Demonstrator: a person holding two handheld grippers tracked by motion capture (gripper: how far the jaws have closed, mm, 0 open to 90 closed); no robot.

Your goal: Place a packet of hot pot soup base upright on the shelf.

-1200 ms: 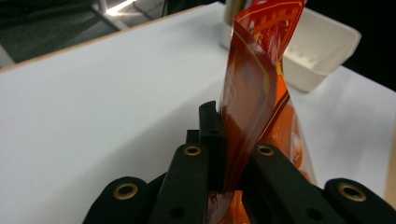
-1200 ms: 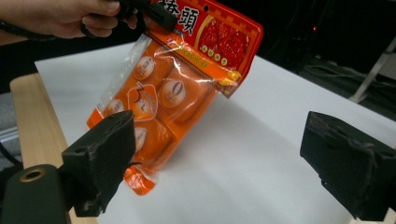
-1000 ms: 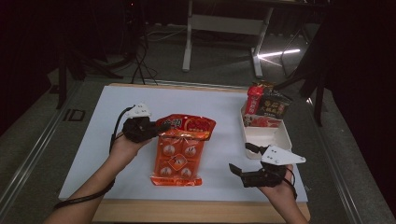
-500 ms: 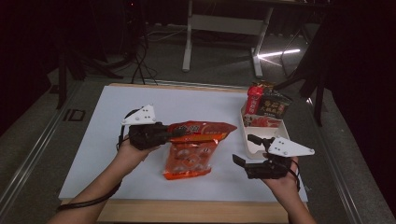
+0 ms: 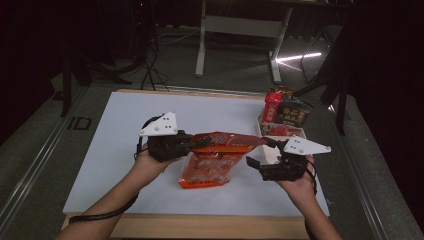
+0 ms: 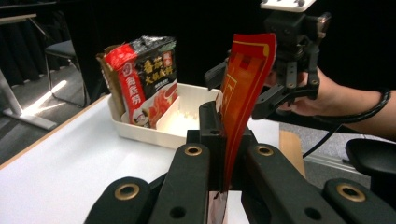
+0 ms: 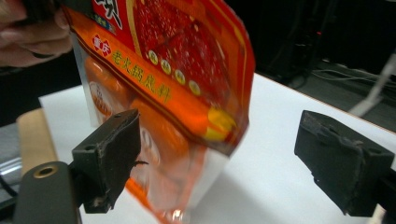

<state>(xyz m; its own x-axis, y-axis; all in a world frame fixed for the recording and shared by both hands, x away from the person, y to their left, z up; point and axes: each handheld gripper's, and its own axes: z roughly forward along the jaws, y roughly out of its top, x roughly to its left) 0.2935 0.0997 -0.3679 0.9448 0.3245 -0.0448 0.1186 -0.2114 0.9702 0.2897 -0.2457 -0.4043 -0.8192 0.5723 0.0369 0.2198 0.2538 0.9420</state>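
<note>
An orange-red food pouch (image 5: pixel 212 162) hangs on edge above the white table, its lower end near the surface. My left gripper (image 5: pixel 201 145) is shut on its top seam; in the left gripper view the pouch (image 6: pixel 245 79) rises from between the pinching jaws (image 6: pixel 224 140). My right gripper (image 5: pixel 261 152) stands open at the pouch's right end. Its jaws have just been closing a little. In the right gripper view the pouch (image 7: pixel 187 70) hangs between the jaws (image 7: pixel 224 158), close to the left one, and they do not press on it.
A white tray (image 5: pixel 272 152) sits at the table's right side, just beyond the right gripper, holding upright red and black packets (image 5: pixel 285 112). The left gripper view shows the tray (image 6: pixel 159 133) and packets (image 6: pixel 144 79). A wooden strip (image 5: pixel 200 225) runs along the table's front edge.
The pouch lay flat a second ago; the left gripper has lifted it by its top seam and carried it right. The right gripper has risen slightly toward the pouch's right end.
</note>
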